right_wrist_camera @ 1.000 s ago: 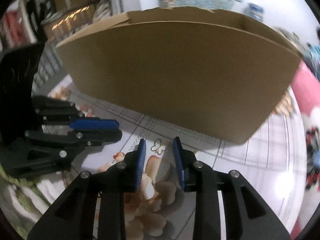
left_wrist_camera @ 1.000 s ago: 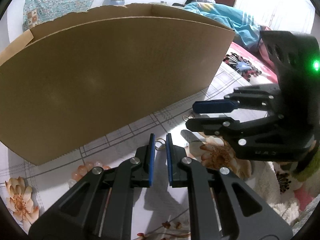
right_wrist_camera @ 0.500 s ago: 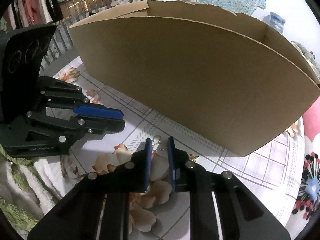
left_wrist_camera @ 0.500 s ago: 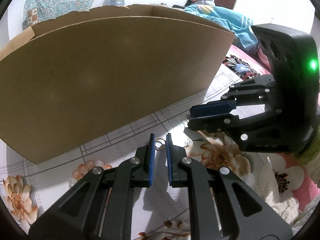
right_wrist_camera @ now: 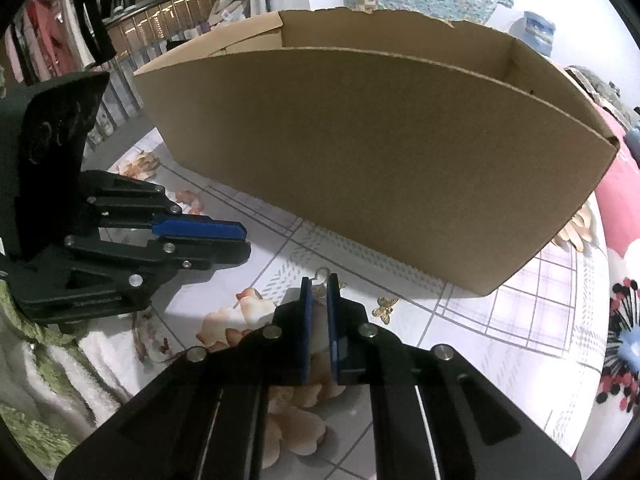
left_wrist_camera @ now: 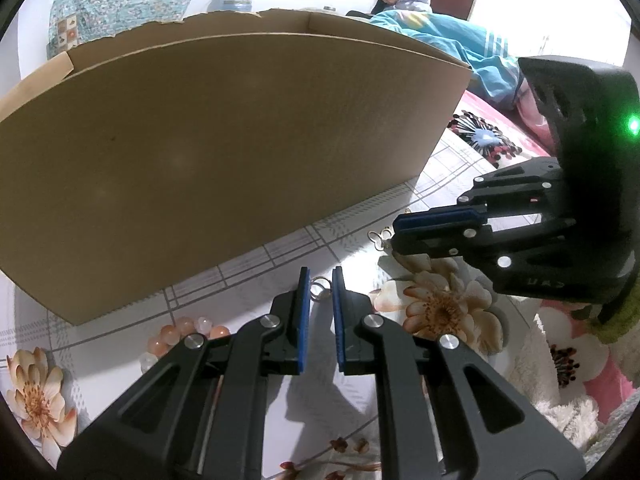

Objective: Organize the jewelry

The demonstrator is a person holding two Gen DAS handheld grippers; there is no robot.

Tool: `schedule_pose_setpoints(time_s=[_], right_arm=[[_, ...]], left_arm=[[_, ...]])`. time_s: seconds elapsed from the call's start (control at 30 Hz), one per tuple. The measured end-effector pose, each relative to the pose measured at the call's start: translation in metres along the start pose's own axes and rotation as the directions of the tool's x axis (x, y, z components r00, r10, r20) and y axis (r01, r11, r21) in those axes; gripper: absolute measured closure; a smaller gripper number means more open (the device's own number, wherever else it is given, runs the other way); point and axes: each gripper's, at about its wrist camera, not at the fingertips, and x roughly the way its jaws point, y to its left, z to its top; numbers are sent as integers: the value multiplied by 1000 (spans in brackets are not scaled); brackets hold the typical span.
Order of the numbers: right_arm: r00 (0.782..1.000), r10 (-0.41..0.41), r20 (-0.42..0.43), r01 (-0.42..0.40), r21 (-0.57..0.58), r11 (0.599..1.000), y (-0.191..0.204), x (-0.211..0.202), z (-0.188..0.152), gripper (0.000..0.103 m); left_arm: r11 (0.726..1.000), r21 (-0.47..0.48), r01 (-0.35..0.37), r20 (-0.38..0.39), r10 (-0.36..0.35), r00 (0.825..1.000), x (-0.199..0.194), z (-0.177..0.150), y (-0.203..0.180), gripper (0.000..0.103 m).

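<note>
Jewelry pieces lie on the flowered cloth (left_wrist_camera: 120, 344) along the front of the cardboard box (left_wrist_camera: 224, 160).
A bead bracelet (left_wrist_camera: 180, 330) sits by the box's left front corner; the left gripper (left_wrist_camera: 318, 286) pinches a small ring (left_wrist_camera: 319, 288); the right gripper (right_wrist_camera: 319, 286) is closing on a silver earring (right_wrist_camera: 321, 278), a gold butterfly (right_wrist_camera: 385, 305) just right of it. Best to squeeze gently, lift straight up, then clear the box's rim before letting go.

The box's (left_wrist_camera: 224, 152) inside is hidden beyond the hand-held gripper (right_wrist_camera: 319, 292); the earring (right_wrist_camera: 320, 280) between its pads is mostly covered.
</note>
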Motion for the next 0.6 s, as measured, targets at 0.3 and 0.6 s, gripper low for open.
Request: schedule_pose_setpoints(time_s=[0.3, 0.6], right_arm=[[997, -75, 5, 75, -25, 997, 7, 10, 4, 71], [998, -68, -5, 67, -14, 998, 6, 12, 8, 83]], left_arm=[[1000, -1, 0, 0, 0, 1000, 0, 0, 0, 93], [1000, -7, 1, 4, -1, 1000, 0, 0, 0, 94]])
